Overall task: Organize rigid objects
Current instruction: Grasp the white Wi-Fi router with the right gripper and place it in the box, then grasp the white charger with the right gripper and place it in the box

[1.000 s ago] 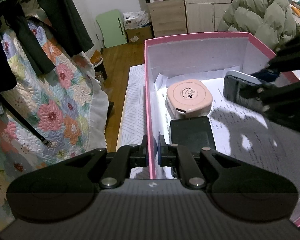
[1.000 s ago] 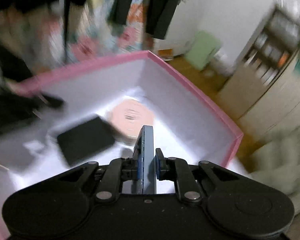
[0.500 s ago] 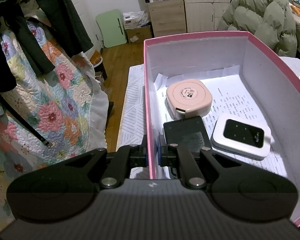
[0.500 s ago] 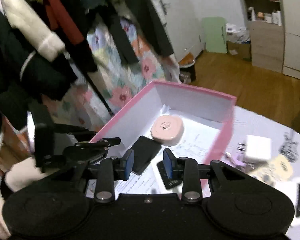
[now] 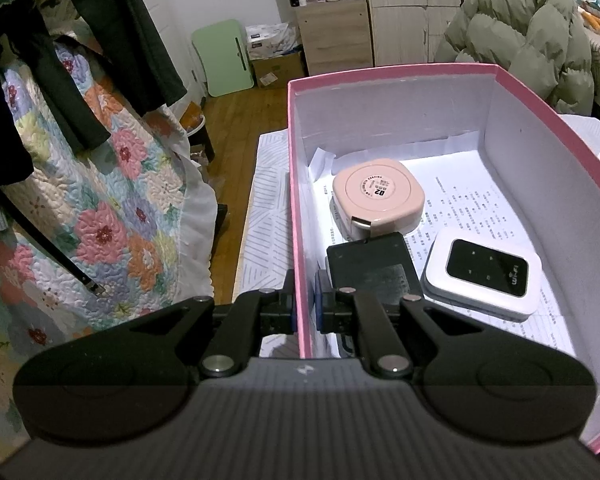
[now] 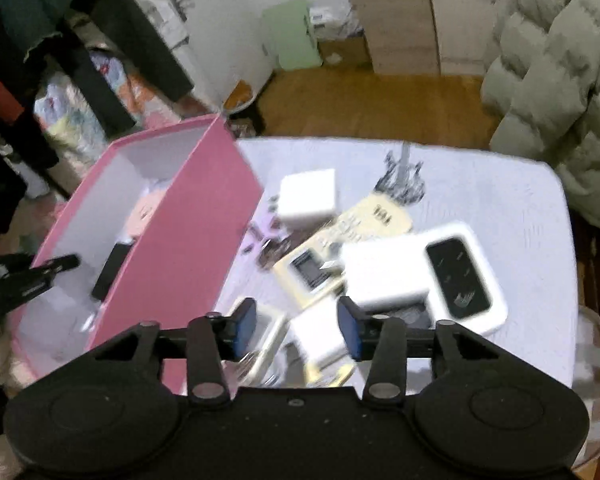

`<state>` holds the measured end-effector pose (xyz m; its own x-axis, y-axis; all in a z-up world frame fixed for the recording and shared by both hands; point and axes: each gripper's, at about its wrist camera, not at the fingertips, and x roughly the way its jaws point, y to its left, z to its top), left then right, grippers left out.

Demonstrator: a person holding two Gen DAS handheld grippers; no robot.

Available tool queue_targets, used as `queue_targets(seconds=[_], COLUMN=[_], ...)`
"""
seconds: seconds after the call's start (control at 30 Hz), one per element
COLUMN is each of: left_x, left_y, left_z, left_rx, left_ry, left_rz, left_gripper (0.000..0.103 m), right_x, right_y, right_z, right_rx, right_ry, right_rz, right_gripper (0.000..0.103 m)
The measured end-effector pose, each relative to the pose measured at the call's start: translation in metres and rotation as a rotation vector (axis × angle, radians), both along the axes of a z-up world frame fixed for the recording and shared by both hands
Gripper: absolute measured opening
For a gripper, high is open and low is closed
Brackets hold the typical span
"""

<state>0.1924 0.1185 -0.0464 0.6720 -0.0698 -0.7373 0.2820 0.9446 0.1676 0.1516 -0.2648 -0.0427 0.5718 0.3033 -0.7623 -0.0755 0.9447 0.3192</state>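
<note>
Pinching the near left wall of the pink box (image 5: 300, 208), the left gripper (image 5: 304, 310) is clenched on that wall, one finger outside and one inside, steadying it. Inside the box, a pink rounded compact case (image 5: 379, 200) lies toward the far end; a flat black device (image 5: 370, 268) sits just in front of it, touching or slightly under its edge, and a white Wi-Fi pocket router (image 5: 484, 274) lies just beside the black device, toward the right wall.

To the right of the box, the right gripper (image 6: 296, 328) hangs released, jaws wide apart and holding nothing, over a loose pile on the white table (image 6: 500, 184): a second white Wi-Fi router (image 6: 460, 276), a white block (image 6: 384, 276) overlapping it, a white charger-like cube (image 6: 308, 194) nearer the box's far corner, and a yellowish device with a small screen (image 6: 312, 270). This view is motion-blurred, so smaller pieces cannot be identified.

Most of the sorting looks undone. The pile is the risk: the items overlap, so closing on one may drag or tip its neighbour, and the smooth flat casings could slip from a shallow pinch. The router lies near the table's right edge, so a nudge might send it off. If the left grip loosens, the light box could shift when something is set in.
</note>
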Motion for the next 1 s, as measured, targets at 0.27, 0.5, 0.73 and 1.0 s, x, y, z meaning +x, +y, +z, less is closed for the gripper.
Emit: queue_targets(seconds=[0.27, 0.5, 0.73, 1.0], left_x=[0.001, 0.001, 0.001, 0.001], left_y=[-0.001, -0.001, -0.001, -0.001], left_z=[-0.001, -0.001, -0.002, -0.002], left_rx=[0.005, 0.007, 0.006, 0.005], left_ry=[0.004, 0.007, 0.007, 0.008], left_rz=[-0.002, -0.001, -0.001, 0.000], left_gripper=[0.007, 0.007, 0.007, 0.007], right_x=[0.027, 0.036, 0.024, 0.001], right_y=[-0.006, -0.005, -0.003, 0.034], right_z=[-0.025, -0.051, -0.033, 0.042], right_rx=[-0.194, -0.222, -0.235, -0.041], right_ry=[-0.064, -0.074, -0.113, -0.261], right_rz=[-0.022, 0.038, -0.009, 0.153], right_gripper=[0.069, 0.077, 0.062, 0.062])
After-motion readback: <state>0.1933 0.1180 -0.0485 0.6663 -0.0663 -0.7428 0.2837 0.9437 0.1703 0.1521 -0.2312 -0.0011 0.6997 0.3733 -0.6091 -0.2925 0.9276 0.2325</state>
